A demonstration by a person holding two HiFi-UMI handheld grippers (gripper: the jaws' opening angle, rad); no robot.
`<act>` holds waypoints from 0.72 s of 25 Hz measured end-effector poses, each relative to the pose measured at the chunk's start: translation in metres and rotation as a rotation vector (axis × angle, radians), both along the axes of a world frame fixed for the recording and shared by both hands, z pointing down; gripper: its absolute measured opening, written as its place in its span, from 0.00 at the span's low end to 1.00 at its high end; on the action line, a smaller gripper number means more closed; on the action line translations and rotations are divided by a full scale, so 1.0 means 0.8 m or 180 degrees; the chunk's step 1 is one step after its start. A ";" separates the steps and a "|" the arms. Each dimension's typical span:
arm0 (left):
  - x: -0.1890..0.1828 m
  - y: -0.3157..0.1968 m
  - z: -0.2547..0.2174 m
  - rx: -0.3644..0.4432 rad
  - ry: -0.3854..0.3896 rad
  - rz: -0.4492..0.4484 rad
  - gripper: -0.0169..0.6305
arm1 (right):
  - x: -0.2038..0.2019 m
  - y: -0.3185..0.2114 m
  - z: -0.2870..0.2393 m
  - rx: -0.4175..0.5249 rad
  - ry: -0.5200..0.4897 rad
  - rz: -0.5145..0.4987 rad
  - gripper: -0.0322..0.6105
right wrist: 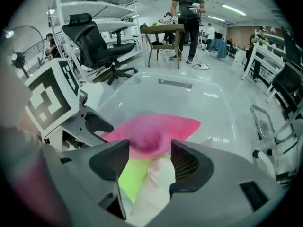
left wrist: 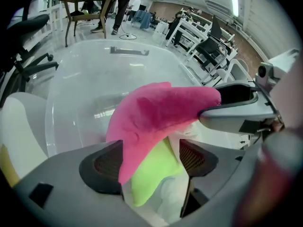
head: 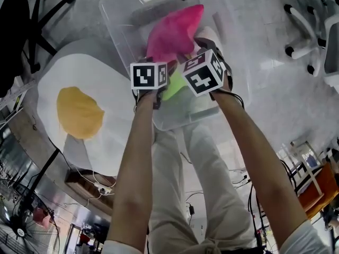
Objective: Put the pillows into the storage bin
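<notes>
The storage bin (head: 122,20), clear plastic with no lid on it, stands on the floor straight ahead of the person, and both grippers point steeply down into it. The fried-egg pillow (head: 106,78), white with a yellow yolk, lies on the floor against the bin's left side, outside it and untouched. The pink-and-green pillow (head: 172,33) hangs over the bin's near half. Its long axis runs away from the person, with the pink tip aimed at the bin's far wall, so the coming move is probably a drop straight down.

The left gripper (left wrist: 151,162) and the right gripper (right wrist: 150,161) sit side by side at the bin's near rim, neither nearer to it than the other. Each is clamped on a bunch of this pillow, and the stuffing props its jaws fairly wide.

The head view alone shows the whole egg pillow and where the bin stands. The marker cubes there hide the grip. The gripper views show pink, green and white fabric packed between the pads. No view shows whether the pillow touches the bin's floor.
</notes>
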State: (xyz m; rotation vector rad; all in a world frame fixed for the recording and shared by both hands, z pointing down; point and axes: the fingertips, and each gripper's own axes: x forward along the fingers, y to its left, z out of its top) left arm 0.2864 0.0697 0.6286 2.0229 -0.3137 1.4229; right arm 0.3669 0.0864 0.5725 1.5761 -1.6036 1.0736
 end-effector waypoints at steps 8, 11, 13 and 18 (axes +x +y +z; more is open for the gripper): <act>-0.021 -0.050 -0.086 0.0390 0.0400 -0.0420 0.49 | 0.022 0.016 -0.062 0.0258 -0.0374 0.0639 0.44; -0.013 -0.063 -0.159 0.0813 0.0681 -0.0371 0.29 | 0.018 0.012 -0.116 0.0534 -0.0627 0.0759 0.32; -0.008 -0.069 -0.212 0.1009 0.0870 -0.0331 0.13 | 0.018 0.006 -0.161 0.0765 -0.0771 0.0886 0.21; 0.006 -0.077 -0.343 0.1118 0.1346 -0.0218 0.05 | 0.011 -0.025 -0.292 0.1519 -0.1309 0.1090 0.07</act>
